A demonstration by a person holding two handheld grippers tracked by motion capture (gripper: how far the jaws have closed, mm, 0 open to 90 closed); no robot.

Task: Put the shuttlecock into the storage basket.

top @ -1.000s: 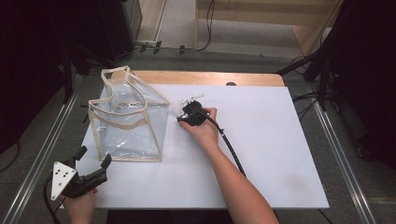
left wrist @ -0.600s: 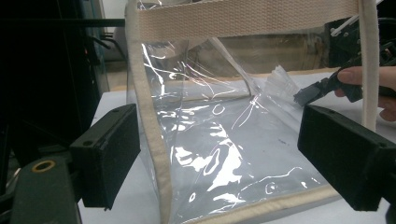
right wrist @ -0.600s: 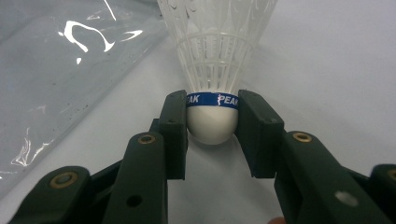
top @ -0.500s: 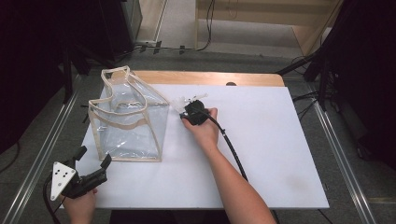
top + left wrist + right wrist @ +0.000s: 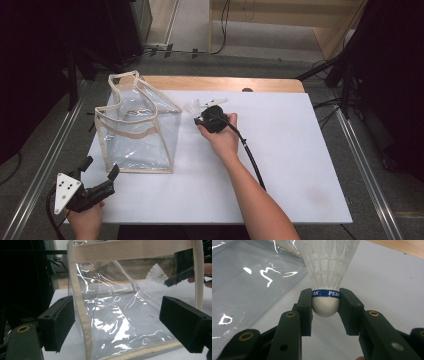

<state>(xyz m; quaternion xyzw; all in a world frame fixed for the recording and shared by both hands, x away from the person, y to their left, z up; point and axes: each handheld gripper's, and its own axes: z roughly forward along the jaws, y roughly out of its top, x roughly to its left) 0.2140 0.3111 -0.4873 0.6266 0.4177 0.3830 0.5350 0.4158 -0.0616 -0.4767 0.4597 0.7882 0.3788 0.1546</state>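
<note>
1. Jaws of the right gripper squeeze the white shuttlecock by its round tip, near the table's back edge.
2. Just beside it stands a clear bag, toward the left edge.
3. Left gripper waits wide apart, holding nothing, at the front left corner.

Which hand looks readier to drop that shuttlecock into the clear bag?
Probably the right: the right gripper already clamps the shuttlecock beside the clear bag. The left gripper hangs open at the bag's near corner.
</note>
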